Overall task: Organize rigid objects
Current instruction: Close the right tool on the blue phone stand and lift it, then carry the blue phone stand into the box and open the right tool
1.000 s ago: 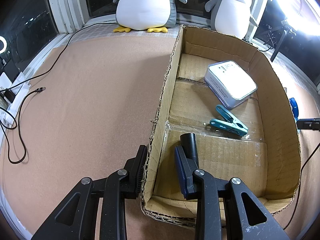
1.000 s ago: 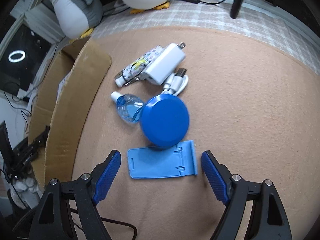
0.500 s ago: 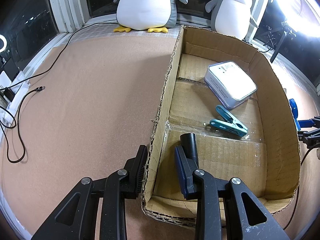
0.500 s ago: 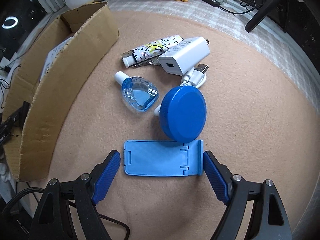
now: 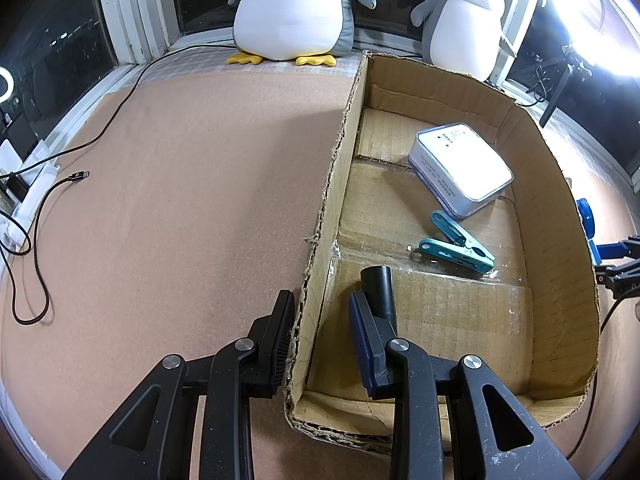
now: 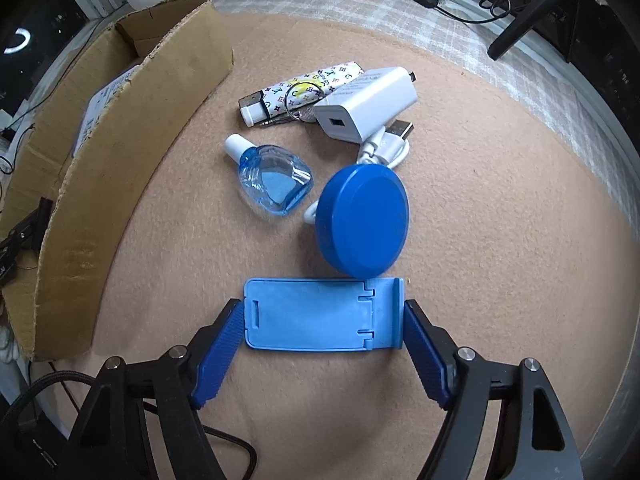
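Ribbed blue pads of right gripper (image 6: 324, 344) spread wide, flanking flat plastic phone stand (image 6: 320, 314); left gripper (image 5: 320, 340) spread, straddling corrugated cardboard box (image 5: 332, 184) wall.

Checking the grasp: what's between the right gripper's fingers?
The light blue phone stand, flat on the mat, spans the gap between the right gripper pads; both sit at or near its ends. Seen in the right wrist view.
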Motion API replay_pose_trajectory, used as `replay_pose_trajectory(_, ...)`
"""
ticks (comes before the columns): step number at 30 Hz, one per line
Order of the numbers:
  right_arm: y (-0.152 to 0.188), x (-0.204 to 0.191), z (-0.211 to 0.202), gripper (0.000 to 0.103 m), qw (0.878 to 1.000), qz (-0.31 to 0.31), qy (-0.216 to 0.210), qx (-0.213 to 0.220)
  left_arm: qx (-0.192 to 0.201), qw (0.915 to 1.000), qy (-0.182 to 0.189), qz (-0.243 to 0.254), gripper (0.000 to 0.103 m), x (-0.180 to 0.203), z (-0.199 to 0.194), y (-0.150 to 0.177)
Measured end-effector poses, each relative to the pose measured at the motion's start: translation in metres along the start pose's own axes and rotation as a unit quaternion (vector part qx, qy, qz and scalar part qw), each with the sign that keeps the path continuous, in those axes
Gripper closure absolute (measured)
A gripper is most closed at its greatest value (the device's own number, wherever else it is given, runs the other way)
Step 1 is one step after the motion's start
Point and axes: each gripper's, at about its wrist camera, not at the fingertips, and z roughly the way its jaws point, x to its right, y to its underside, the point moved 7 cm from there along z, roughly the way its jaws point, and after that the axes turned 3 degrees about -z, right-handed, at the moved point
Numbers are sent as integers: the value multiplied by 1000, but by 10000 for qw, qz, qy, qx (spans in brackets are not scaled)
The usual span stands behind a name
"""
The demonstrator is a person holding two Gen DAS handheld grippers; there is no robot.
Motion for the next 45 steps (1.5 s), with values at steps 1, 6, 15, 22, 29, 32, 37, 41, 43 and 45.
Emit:
replay_pose_trajectory(1,3,1,0,28,10000,-9,-4,13,-1,10000,-1,1,72,0,0,0)
replay_pose_trajectory(6,24,15,-4,28,9999,102,-80,80,-1,10000,0,-2,72,0,0,0)
replay_pose_trajectory(15,42,19,-42,28,9983,165,-51,553,1,10000,0,-1,72,0,0,0)
replay_pose_trajectory(22,15,-28,-93,28,9925,-200,-246,1183,0,10000,-2,-1,72,0,0,0)
replay_pose_trajectory(29,-10,-117,-111,28,9807,-1141,-602,1472,-6,10000,-16,18,72,0,-1,0)
replay_pose_trajectory(32,-14,-150,-109,28,9754,-1552,-591,1448,-8,10000,-13,15,72,0,-1,0)
replay_pose_trajectory(37,-20,-186,-91,28,9681,-2057,-516,1336,-5,10000,-11,13,72,0,-1,0)
replay_pose_trajectory(41,-21,-198,-79,28,9657,-2224,-557,1219,-7,10000,-11,13,72,0,-1,0)
replay_pose_trajectory(43,-21,-202,-74,28,9643,-2302,-529,1193,-6,10000,-12,12,72,0,-1,0)
replay_pose_trajectory(45,-23,-204,-70,28,9640,-2329,-533,1164,-6,10000,-12,11,72,0,-1,0)
